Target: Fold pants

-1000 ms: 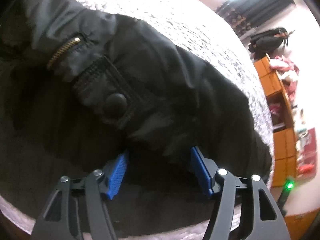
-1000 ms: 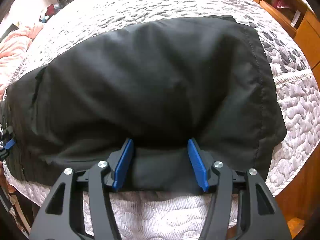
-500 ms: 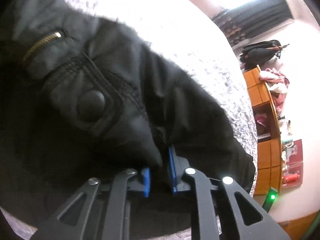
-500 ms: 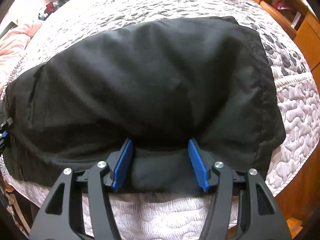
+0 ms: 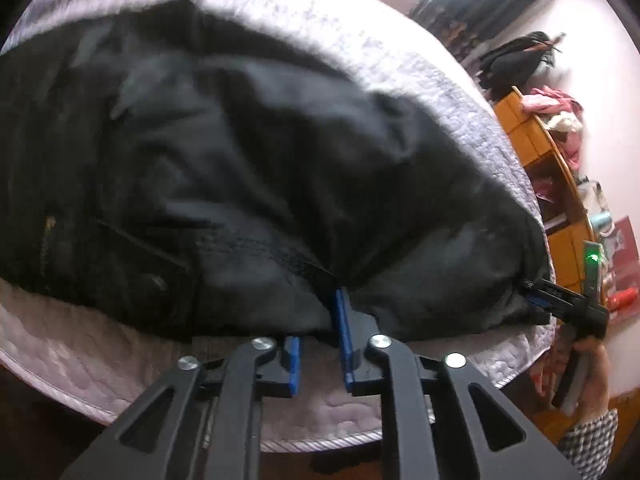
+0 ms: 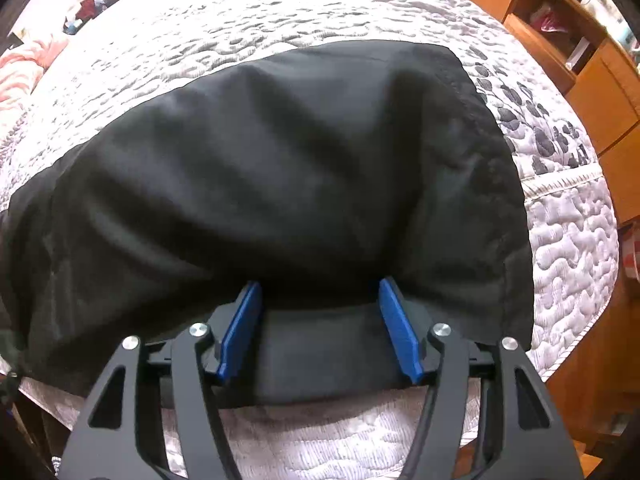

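Black pants (image 5: pixel 240 152) lie bunched across a quilted bed, with a zip and pocket seam at the left. My left gripper (image 5: pixel 318 316) sits at their near edge. Its blue pads are nearly together and pinch a fold of the fabric at their tips, and the jaws are easing open. In the right wrist view the pants (image 6: pixel 300 160) lie as a folded slab. My right gripper (image 6: pixel 319 282) stands wide at the near hem, opening a little more, with cloth between the pads but not pressed. That right gripper (image 5: pixel 532 294) also shows at the pants' far right corner.
The grey-and-white quilt (image 6: pixel 280 20) covers the bed, whose edge is just under both grippers. Orange wooden shelves (image 6: pixel 580 64) stand to the right, with a black bag (image 5: pixel 516 60) on top. A pink blanket (image 6: pixel 24 68) lies far left. A hand (image 5: pixel 592 364) with a checked sleeve holds the right gripper.
The left gripper closed on the cloth near the waist button, then drew back toward the bed edge, dragging the fabric. The button is out of sight. The right gripper stayed put.
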Motion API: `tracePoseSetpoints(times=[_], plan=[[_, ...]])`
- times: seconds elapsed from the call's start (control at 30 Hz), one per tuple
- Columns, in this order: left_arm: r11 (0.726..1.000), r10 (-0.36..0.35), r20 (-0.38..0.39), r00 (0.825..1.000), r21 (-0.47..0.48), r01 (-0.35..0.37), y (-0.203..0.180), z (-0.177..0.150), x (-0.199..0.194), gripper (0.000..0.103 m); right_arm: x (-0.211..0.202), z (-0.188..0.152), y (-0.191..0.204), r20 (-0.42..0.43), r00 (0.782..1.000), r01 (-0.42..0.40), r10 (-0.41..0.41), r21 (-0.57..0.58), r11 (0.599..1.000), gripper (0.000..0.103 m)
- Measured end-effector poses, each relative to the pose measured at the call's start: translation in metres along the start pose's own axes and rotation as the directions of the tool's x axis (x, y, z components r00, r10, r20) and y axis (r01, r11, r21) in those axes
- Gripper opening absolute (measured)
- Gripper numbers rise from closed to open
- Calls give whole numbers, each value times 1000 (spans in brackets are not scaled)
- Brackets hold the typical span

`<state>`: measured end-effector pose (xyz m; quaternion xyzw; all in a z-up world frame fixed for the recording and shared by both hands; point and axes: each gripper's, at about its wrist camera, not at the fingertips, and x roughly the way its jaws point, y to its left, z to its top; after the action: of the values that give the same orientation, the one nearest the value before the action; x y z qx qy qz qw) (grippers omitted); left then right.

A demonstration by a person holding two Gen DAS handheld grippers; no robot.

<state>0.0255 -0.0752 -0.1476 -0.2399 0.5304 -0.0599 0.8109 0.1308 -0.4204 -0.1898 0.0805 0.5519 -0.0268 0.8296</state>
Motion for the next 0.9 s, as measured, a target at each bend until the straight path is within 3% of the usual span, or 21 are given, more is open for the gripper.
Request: tracePoseSetpoints(times=[0.1, 0.27, 0.37, 0.43, 0.47, 0.53, 0.63, 0.73, 0.9], plan=[[999, -31, -36, 999, -34, 30, 12, 6, 0, 22, -2, 0, 1, -4, 1000, 14, -15, -15, 1000, 62], [1000, -8, -62, 998, 23, 9, 15, 3, -24, 28, -23, 5, 13, 39, 998, 60, -59, -44, 997, 62], [997, 7, -50, 999, 71, -4, 19, -2, -48, 28, -47, 9, 38, 94, 996, 6, 4, -100, 995, 62], [994, 13, 6, 1000, 112, -13, 21, 1, -67, 31, -61, 13, 65, 116, 987, -92, 113, -166, 982, 67], [991, 23, 45, 999, 132, -29, 18, 5, -75, 36, -66, 15, 81, 116, 976, -157, 184, -208, 965, 68], [984, 53, 138, 989, 160, -75, 13, 17, -94, 56, -71, 22, 116, 98, 950, -257, 296, -293, 921, 73], [974, 125, 207, 970, 160, -159, 28, 40, -101, 58, -71, 38, 181, 65, 915, -330, 398, -448, 831, 84], [964, 224, 203, 953, 96, -247, 63, 59, -91, 58, -66, 51, 242, -14, 891, -379, 454, -571, 728, 88], [945, 324, 161, 932, -9, -327, 115, 77, -75, 57, -35, 74, 303, -86, 907, -350, 411, -698, 625, 89]])
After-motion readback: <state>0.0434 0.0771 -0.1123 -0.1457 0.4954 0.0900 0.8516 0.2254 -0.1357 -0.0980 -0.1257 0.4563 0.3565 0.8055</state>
